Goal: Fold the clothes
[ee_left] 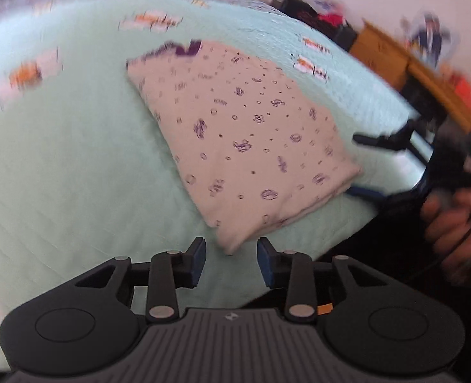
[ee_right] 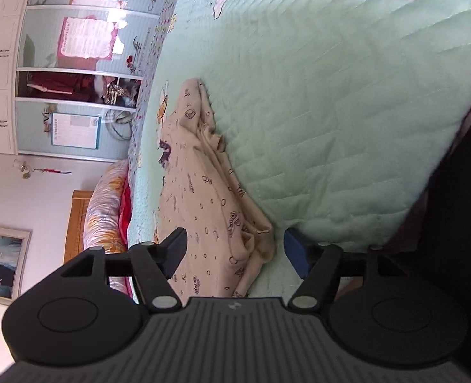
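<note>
Folded garment between hand-held gripper fingers.

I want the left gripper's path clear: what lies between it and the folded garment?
Nothing: in the left wrist view only bare green bedspread separates the open left gripper from the folded garment's near corner.

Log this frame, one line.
garment: folded, on bed | left tool: open, at near corner | right tool: open, straddling edge
</note>
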Available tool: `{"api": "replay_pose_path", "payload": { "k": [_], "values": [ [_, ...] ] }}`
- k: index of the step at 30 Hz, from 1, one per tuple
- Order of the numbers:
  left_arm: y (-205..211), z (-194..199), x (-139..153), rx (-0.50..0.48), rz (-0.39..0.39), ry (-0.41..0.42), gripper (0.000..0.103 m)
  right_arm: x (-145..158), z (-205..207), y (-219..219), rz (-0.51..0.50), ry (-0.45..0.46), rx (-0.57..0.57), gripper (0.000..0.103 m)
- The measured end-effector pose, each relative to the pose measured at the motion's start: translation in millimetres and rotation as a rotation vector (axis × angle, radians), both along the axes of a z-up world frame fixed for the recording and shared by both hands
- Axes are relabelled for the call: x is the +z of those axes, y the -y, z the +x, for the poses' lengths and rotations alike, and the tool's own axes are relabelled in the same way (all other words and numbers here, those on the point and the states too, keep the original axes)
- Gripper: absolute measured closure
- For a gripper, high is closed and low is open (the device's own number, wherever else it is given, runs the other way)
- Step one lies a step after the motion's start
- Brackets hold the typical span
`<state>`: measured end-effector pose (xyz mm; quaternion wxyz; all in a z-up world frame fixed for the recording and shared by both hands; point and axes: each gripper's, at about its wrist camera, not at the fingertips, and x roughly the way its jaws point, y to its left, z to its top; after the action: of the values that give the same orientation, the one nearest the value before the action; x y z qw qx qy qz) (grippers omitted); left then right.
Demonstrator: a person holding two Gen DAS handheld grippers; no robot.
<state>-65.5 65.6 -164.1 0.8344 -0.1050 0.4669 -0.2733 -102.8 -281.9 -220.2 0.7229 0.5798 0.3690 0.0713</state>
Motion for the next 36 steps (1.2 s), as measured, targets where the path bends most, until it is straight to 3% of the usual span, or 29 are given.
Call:
{"api": "replay_pose_path", "payload": {
  "k": [3, 7, 11, 16, 17, 18, 19, 20, 24, 28, 31, 33, 36],
  "values": [
    [-7.9, 9.2, -7.8, 0.059, -0.155, -0.102, 0.061, -2.7, 0.0, 0.0, 0.038, 0.002, 0.001, 0.030],
    [-18.9, 13.9, -21.7, 0.137, -0.283, -0.218, 0.052, -6.3, -2.8, 0.8, 0.074, 0.003, -0.009, 0.030],
    [-27.5, 17.2, -34.3, 0.206, -0.389, -0.317, 0.052, -7.7, -3.1, -1.2, 0.086, 0.001, -0.011, 0.030],
    [-24.2, 17.4, -33.6, 0.224, -0.394, -0.334, 0.053, -7.7, -4.8, -0.6, 0.080, 0.004, -0.009, 0.031],
    [-22.2, 19.8, -34.2, 0.232, -0.394, -0.339, 0.060, -7.8, -5.2, -0.4, 0.077, 0.003, -0.008, 0.037],
    [-20.0, 21.9, -34.1, 0.238, -0.379, -0.340, 0.067, -6.8, -5.2, -1.3, 0.058, -0.002, -0.001, 0.045],
    [-17.7, 23.8, -33.8, 0.244, -0.361, -0.340, 0.094, -6.7, -4.7, -3.3, 0.034, -0.014, 0.009, 0.076],
    [-15.9, 23.2, -31.0, 0.243, -0.351, -0.329, 0.095, -6.7, -4.1, -5.3, 0.010, -0.026, 0.019, 0.089],
    [-19.4, 14.7, -7.4, 0.233, -0.341, -0.240, 0.097, 19.3, -10.7, -13.7, -0.118, 0.025, 0.025, 0.091],
    [-40.3, 3.9, 24.6, 0.232, -0.369, -0.163, 0.097, 50.3, -29.4, -20.3, -0.119, 0.067, 0.014, 0.092],
    [-41.2, 3.8, 10.7, 0.218, -0.319, -0.226, 0.096, 60.5, -38.1, -27.4, -0.140, 0.062, 0.030, 0.092],
    [-39.9, 5.2, -14.8, 0.219, -0.273, -0.304, 0.096, 43.4, -35.7, -25.7, -0.127, 0.001, 0.032, 0.092],
    [-54.8, -1.8, -25.3, 0.245, -0.279, -0.346, 0.096, 16.2, -37.8, -17.9, -0.057, -0.119, 0.007, 0.090]
  ]
}}
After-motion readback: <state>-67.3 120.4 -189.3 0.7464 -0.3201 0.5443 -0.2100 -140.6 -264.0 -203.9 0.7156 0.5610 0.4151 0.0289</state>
